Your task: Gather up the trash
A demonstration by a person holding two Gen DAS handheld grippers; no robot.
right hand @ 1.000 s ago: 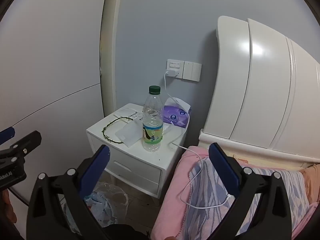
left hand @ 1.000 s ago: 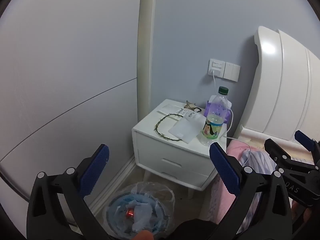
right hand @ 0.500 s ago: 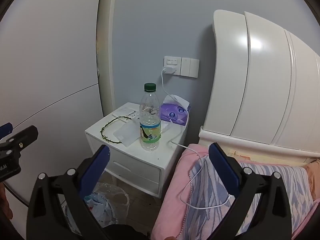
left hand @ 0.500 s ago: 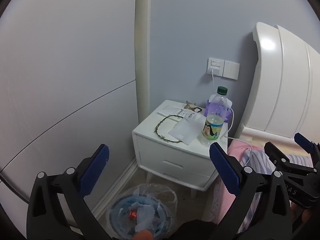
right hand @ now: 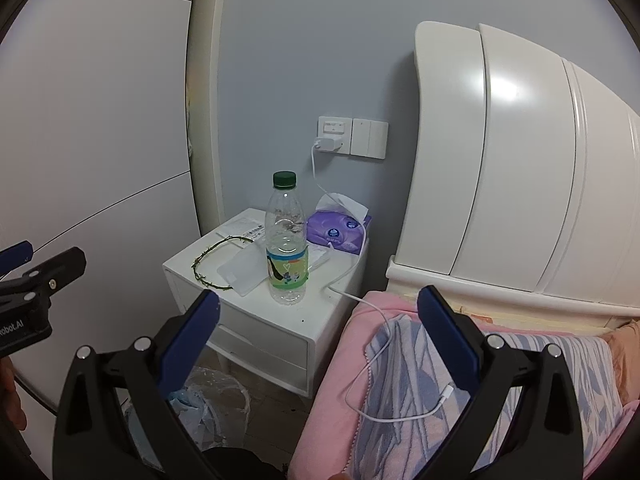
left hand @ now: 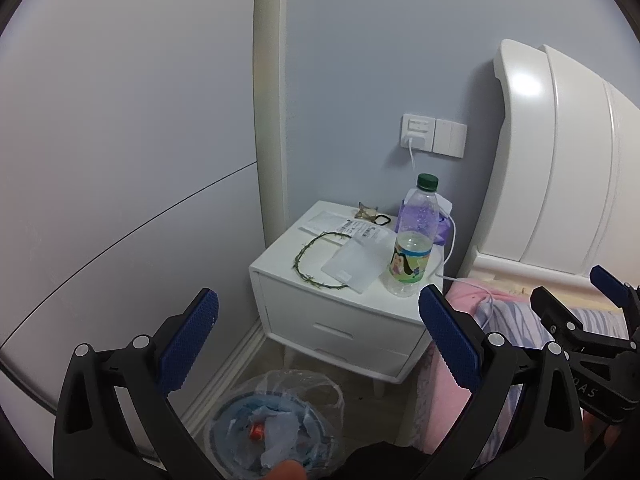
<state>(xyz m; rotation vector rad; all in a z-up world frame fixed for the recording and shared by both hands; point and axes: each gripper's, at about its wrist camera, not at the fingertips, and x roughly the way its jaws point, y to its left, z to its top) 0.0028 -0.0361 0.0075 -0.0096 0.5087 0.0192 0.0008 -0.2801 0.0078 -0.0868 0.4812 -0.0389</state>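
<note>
Currently the bottle (right hand: 287, 240) stands upright, frame centre, on the nightstand (right hand: 312, 316), near its front edge. A bin (left hand: 276, 420) sits lower centre in the left view. Right gripper (right hand: 318, 340) and left gripper (left hand: 316, 344) both hang spread, empty, well short of the bottle. Risk: nearly empty and light, it may tip on a one-sided touch; the cable (right hand: 340, 276) beside it could snag.

A white nightstand (right hand: 256, 320) stands between the grey wall and a bed (right hand: 460, 380) with a white headboard (right hand: 520, 160). On it lie a green wreath (left hand: 316, 256), papers (left hand: 352, 228) and a purple tissue pack (right hand: 338, 232). A white charging cable (right hand: 360, 304) runs from the wall socket (right hand: 334, 136) onto the pink blanket (right hand: 348, 344).
</note>
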